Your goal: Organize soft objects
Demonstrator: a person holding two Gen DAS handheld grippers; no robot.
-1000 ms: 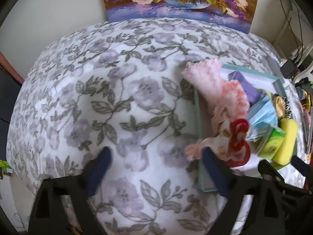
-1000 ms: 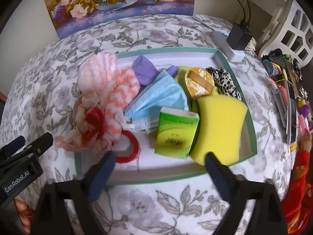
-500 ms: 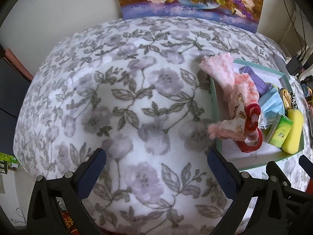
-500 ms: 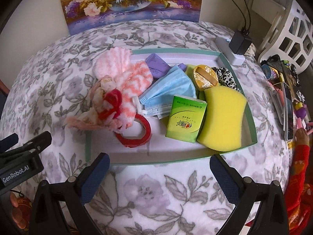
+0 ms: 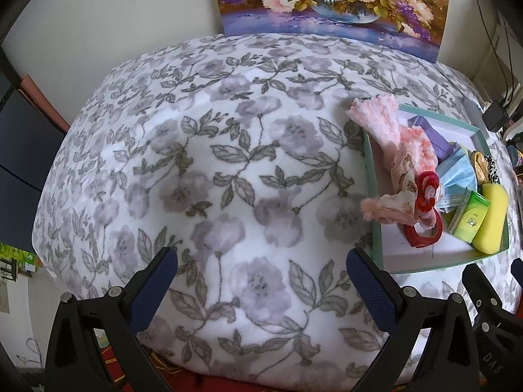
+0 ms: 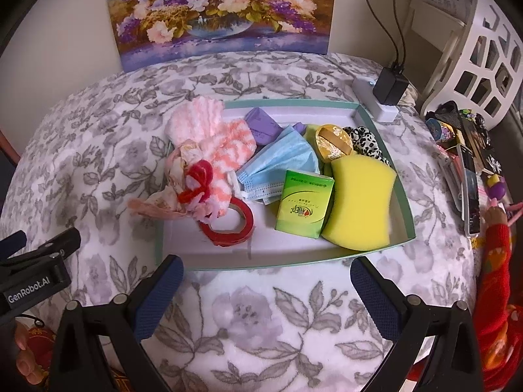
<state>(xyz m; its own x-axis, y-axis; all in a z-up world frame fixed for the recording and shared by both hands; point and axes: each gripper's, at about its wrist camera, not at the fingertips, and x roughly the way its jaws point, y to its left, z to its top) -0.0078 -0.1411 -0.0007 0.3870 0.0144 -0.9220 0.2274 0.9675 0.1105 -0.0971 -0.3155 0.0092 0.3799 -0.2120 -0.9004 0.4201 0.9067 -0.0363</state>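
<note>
Both the left gripper [image 5: 261,281] and right gripper [image 6: 266,289] gape wide, holding nothing. Ahead of the right jaws, the tray [image 6: 261,263] holds sponge [image 6: 361,202], mask [image 6: 284,163], socks [image 6: 212,137] spilling over its rim; gathered, or awaiting sorting

You get soft even daylight, faint shadows, no glare; sharp ahead of fingers, heavy fisheye bending, dark corners.
</note>
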